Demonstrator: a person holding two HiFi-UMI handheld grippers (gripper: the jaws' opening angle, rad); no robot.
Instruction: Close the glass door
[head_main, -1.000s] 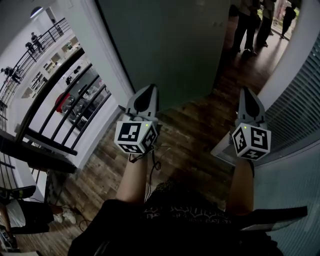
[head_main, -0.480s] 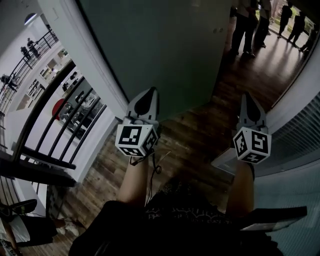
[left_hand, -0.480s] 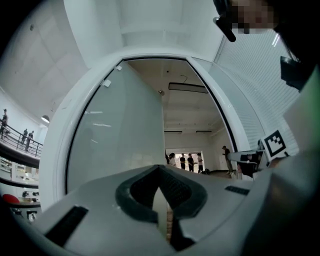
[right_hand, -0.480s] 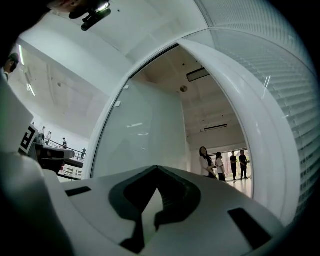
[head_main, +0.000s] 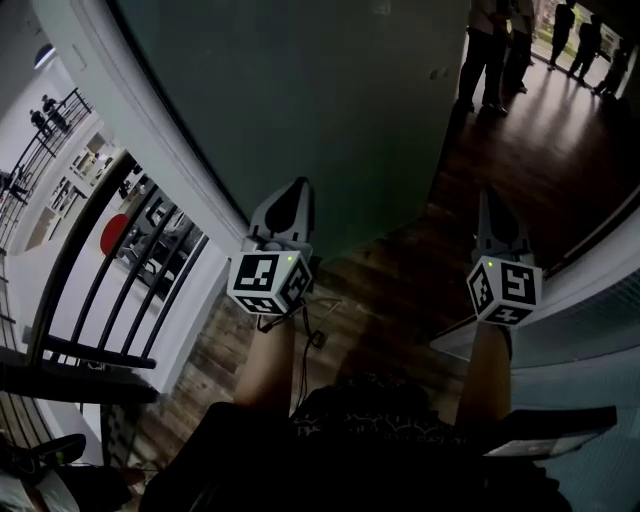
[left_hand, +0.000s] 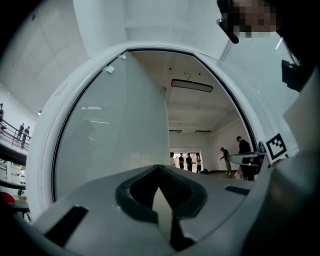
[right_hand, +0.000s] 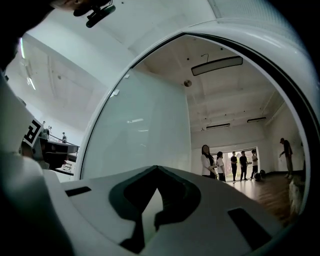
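Observation:
The glass door (head_main: 330, 120) is a tall frosted panel standing ajar in a white frame (head_main: 150, 130), just ahead of both grippers. In the left gripper view the glass door (left_hand: 115, 140) fills the left of the arch, and in the right gripper view the glass door (right_hand: 145, 135) stands left of the open doorway. My left gripper (head_main: 297, 186) is shut and empty, pointing at the panel's lower part without touching it. My right gripper (head_main: 488, 196) is shut and empty, aimed at the opening beside the door's free edge. Seen from their own cameras, the left gripper (left_hand: 159, 175) and right gripper (right_hand: 156, 175) hold nothing.
Dark wooden floor (head_main: 520, 150) runs through the doorway, where several people (head_main: 495, 50) stand far off. A black railing (head_main: 110, 290) over a lower hall lies at the left. A white sill and ribbed wall (head_main: 590, 290) close in on the right.
Both grippers have moved forward together toward the door. The panel now fills more of the head view, and the railing has slid off to the left. Both grippers stay shut.

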